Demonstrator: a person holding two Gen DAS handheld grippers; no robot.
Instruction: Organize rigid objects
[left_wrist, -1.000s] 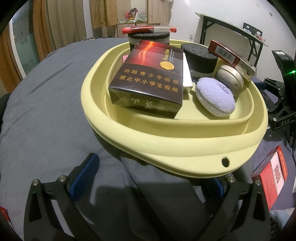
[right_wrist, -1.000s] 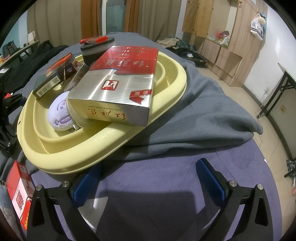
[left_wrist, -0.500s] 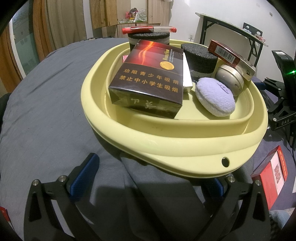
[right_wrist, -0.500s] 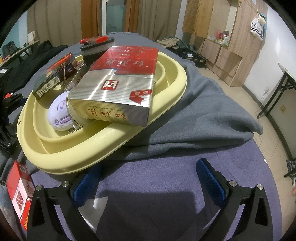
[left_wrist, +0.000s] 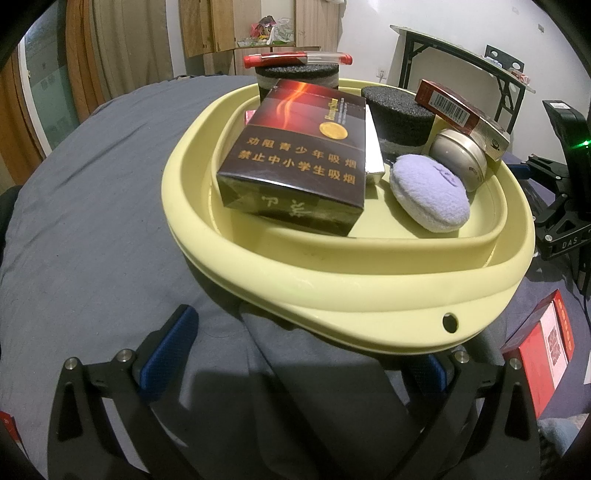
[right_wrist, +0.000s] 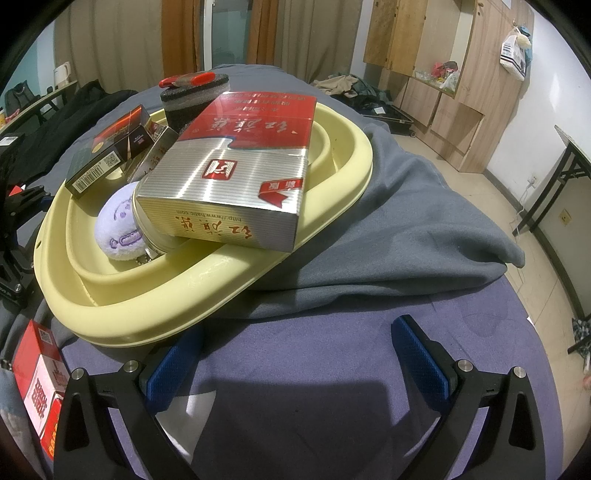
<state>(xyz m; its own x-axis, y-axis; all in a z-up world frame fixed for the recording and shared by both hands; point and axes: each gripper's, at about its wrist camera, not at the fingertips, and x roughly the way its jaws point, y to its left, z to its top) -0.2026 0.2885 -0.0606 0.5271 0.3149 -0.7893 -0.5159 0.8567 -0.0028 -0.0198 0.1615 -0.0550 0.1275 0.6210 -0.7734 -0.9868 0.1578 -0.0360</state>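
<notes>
A pale yellow basin (left_wrist: 332, 280) sits on grey cloth and holds several items. In the left wrist view a dark cigarette box (left_wrist: 295, 155) lies in front, with two black foam cylinders (left_wrist: 402, 118), a red pen (left_wrist: 295, 58), a silver tin (left_wrist: 458, 155), a purple puff (left_wrist: 428, 192) and a red-and-silver box (left_wrist: 461, 114). My left gripper (left_wrist: 295, 362) is open just before the basin's rim. In the right wrist view the red-and-silver box (right_wrist: 236, 166) rests tilted on the basin (right_wrist: 147, 306), beside the puff (right_wrist: 118, 225) and dark box (right_wrist: 110, 151). My right gripper (right_wrist: 297, 360) is open over purple cloth.
A red carton (left_wrist: 543, 354) lies on the cloth outside the basin, also seen at the left in the right wrist view as a red carton (right_wrist: 37, 369). Wooden cabinets (right_wrist: 443, 74) and a folding table (left_wrist: 461, 48) stand beyond the bed.
</notes>
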